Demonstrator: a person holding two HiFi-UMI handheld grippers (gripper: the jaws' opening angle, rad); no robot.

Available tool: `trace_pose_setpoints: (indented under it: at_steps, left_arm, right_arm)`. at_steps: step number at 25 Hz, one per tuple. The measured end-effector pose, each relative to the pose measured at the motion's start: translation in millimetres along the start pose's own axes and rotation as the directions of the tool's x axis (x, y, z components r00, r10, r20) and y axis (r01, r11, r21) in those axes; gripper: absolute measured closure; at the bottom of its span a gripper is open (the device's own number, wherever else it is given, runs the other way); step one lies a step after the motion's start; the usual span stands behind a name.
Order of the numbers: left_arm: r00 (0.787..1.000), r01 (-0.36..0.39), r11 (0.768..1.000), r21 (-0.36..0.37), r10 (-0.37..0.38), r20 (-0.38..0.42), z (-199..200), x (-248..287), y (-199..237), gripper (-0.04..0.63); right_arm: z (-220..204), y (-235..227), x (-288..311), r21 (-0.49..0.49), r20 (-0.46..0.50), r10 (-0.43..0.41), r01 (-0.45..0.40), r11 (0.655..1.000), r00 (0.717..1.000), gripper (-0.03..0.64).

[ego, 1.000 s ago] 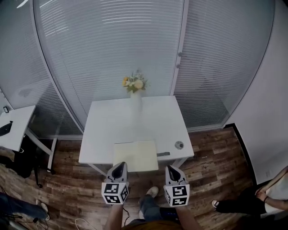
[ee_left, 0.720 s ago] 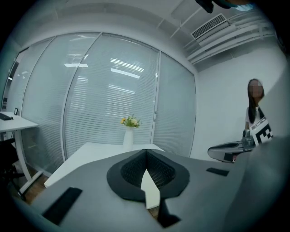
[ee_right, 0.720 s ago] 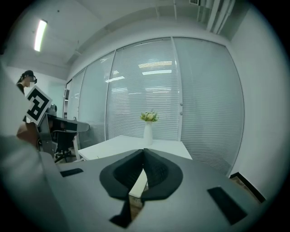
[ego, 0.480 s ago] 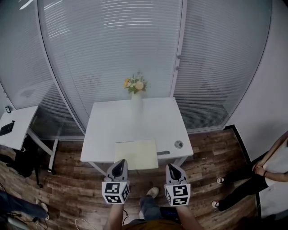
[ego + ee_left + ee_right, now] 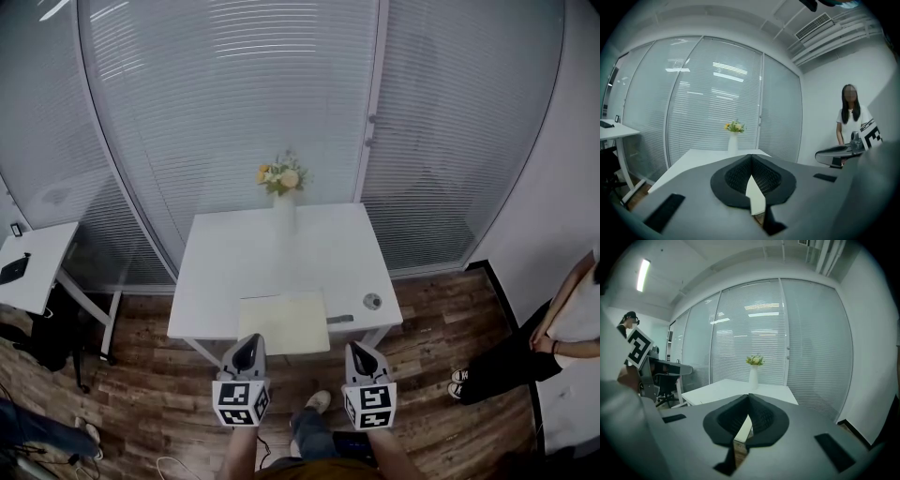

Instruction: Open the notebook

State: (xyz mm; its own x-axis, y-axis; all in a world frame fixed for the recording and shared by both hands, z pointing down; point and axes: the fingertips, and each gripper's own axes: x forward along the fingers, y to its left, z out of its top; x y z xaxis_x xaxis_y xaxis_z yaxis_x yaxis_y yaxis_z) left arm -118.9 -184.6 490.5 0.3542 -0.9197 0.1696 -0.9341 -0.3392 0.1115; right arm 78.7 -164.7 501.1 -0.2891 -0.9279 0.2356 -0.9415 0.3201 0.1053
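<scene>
Head view: I am holding my left tool (image 5: pixel 247 343) and right tool (image 5: pixel 360 350) at the near edge of the white rectangular table (image 5: pixel 281 248). The closed pale-yellow paper notebook (image 5: pixel 283 323) is lying just ahead, between them.

Left gripper view: my left tool is sitting clenched, gripping nothing.

Right gripper view: my right tool is likewise clenched and empty.

**Head view: inventory by kind.**

- **Claws, two:** the left claw (image 5: pixel 247 349) and the right claw (image 5: pixel 359 353), both at 6 o'clock.
- **Marker cubes, two:** the left cube (image 5: pixel 240 401) and the right cube (image 5: pixel 369 405), one on each claw.
- **Worktops, two:** the main worktop (image 5: pixel 234 272) at centre and a side worktop (image 5: pixel 33 267) at 9 o'clock.
- **Items on the main worktop, four:**
  - one notebook (image 5: pixel 283 322) at its 6 o'clock edge
  - one vase of flowers (image 5: pixel 283 199) at its 12 o'clock edge
  - one small round object (image 5: pixel 372 301) near 4 o'clock
  - one dark slim object (image 5: pixel 339 320) near 5 o'clock
- **Bystanders, one:** a bystander (image 5: pixel 511 361) at 4 o'clock.
</scene>
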Motion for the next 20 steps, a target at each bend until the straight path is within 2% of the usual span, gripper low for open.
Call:
trace_pose_setpoints:
  at_steps: [20]
  left_arm:
    - [1.000, -0.010, 1.000, 0.002, 0.010, -0.001, -2.4, 8.1, 0.8, 0.571]
  right_arm:
    - [-5.7, -4.5, 6.2, 0.002, -0.015, 0.011, -0.011, 1.000, 1.000, 0.604]
